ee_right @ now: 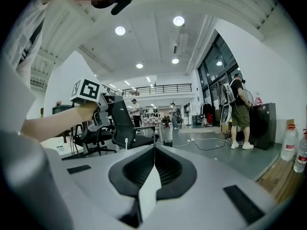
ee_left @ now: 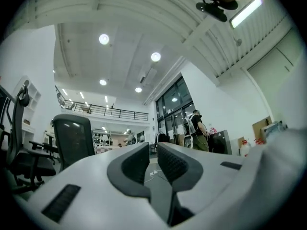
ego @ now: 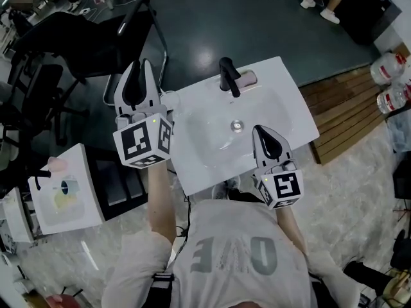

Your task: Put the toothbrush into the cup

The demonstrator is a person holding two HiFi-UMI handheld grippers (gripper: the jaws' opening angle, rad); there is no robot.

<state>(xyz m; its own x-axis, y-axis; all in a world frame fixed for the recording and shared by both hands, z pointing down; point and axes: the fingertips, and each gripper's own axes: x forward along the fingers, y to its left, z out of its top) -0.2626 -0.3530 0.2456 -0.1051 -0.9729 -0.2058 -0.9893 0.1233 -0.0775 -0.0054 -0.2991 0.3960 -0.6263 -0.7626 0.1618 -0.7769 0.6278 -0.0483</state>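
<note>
Left gripper (ego: 141, 69) has its ribbed black jaws slightly spread with nothing between them; right gripper (ego: 259, 133) has its jaws pressed together, empty. A pinkish cylindrical cup (ego: 247, 77) sits at the 12 o'clock rim of the smooth white sink (ego: 192, 117), just beside the glossy black faucet (ego: 228, 76) and well apart from both grippers. The toothbrush can't be made out.

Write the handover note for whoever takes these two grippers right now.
Left gripper: jaws a little apart with nothing between them, held up at the left edge of the white ceramic washbasin.
Right gripper: jaws together, empty, over the basin's near right rim.
A pale pink cup-like object sits beside the black tap at the back of the basin; I can't confirm it is the cup.
Toothbrush: not made out in any view.
Done: nothing yet.
Left: find the toothbrush, grasp it, put it in the cup.
</note>
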